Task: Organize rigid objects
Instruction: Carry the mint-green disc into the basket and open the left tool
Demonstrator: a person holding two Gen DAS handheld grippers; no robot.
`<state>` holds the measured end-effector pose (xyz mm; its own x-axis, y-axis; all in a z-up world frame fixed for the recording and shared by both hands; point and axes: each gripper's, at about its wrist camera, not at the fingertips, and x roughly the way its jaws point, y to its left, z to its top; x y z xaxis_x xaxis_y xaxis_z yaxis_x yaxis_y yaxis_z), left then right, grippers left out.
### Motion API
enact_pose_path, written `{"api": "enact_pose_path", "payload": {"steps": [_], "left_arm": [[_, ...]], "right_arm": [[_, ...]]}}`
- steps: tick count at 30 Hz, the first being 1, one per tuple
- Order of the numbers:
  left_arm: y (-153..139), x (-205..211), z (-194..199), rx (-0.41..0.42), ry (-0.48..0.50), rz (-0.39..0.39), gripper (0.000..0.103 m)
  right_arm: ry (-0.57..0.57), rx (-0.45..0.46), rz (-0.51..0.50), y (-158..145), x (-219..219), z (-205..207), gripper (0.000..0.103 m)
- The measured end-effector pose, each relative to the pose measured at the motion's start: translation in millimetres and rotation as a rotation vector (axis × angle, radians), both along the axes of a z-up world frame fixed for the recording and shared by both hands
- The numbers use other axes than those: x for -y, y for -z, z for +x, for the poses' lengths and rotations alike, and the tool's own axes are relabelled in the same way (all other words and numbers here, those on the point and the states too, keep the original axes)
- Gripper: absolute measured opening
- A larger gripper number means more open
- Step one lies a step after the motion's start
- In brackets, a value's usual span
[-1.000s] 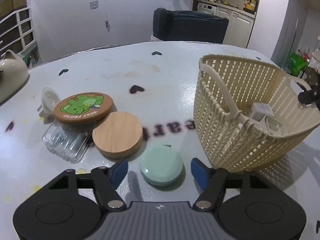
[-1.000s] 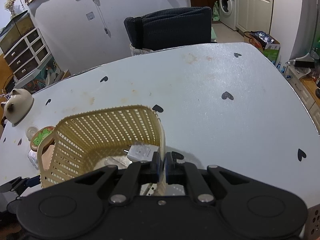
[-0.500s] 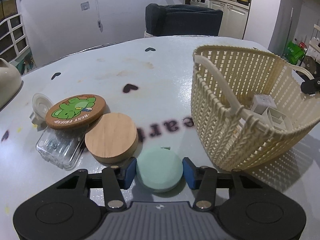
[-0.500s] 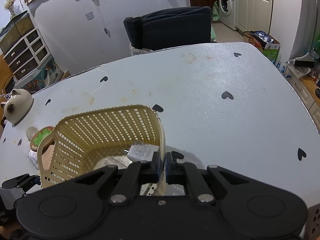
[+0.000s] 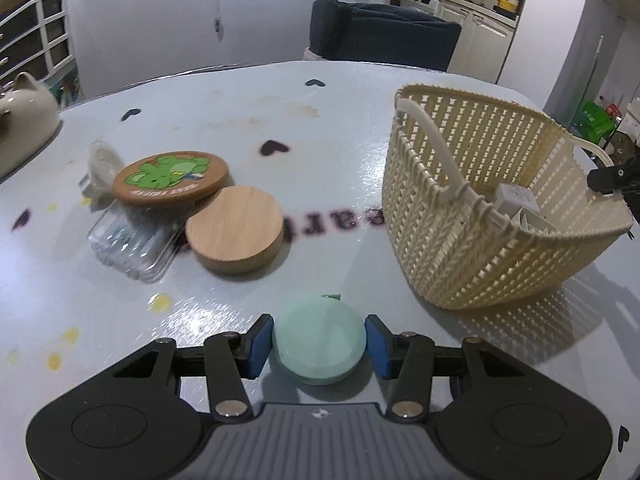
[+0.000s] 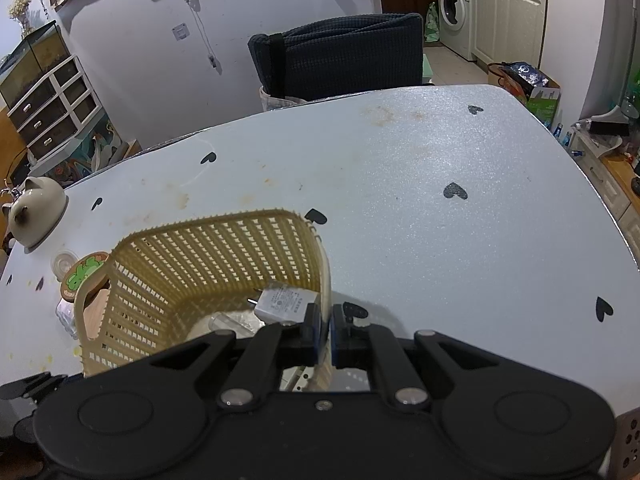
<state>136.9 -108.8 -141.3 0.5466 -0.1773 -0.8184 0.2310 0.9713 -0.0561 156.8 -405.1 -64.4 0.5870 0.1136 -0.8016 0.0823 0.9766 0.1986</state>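
Note:
My left gripper is shut on a mint-green round disc, held a little above the table. A plain wooden disc, a wooden coaster with a green cartoon, a clear plastic case and a small white lid lie at the left. The cream woven basket stands at the right with a white plug adapter inside. My right gripper is shut on the basket's handle at its near rim; the adapter shows just left of it.
A beige cat-shaped pot stands at the table's far left edge; it also shows in the right wrist view. A dark chair stands behind the table. The pale table with black hearts stretches right of the basket.
My left gripper closed its fingers onto the mint disc, then lifted it and drew back from the wooden discs. The right gripper kept still on the basket handle.

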Motion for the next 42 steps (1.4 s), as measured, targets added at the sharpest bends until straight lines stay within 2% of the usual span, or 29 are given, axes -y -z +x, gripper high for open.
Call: {"api": "enact_pose_path", "payload": {"steps": [5,10,15,20,25,35,42], "left_arm": [[-21.2,-6.2,-7.5,0.033,-0.021,-0.014,0.05],[-55.5,-4.5,-8.7,0.116,-0.009,-0.042,0.05],[-87.0,11.9,-5.4,0.2,0.051,-0.077,0.05],[-99.6,37.6,4.0,0.239,0.145,-0.091,0.05],[-94.5,68.8,23.2,0.238,0.242,-0.047,0.05],[-52.8,106.0,50.7,0.201,0.409,0.147,0.051],[-41.8,114.0,58.7,0.19,0.444,0.187,0.051]], "right_arm": [[0.0,0.0,0.0,0.0,-0.1,0.0,0.006],[0.0,0.0,0.001,0.0,-0.1,-0.1,0.006],[0.0,0.0,0.001,-0.5,-0.7,0.1,0.006],[0.0,0.0,0.001,-0.7,-1.4,0.2,0.006],[-0.002,-0.001,0.003,-1.1,-2.2,0.5,0.006],[-0.002,-0.001,0.014,-0.7,-1.2,1.1,0.005],[-0.002,0.0,0.018,-0.5,0.3,0.8,0.005]]}}
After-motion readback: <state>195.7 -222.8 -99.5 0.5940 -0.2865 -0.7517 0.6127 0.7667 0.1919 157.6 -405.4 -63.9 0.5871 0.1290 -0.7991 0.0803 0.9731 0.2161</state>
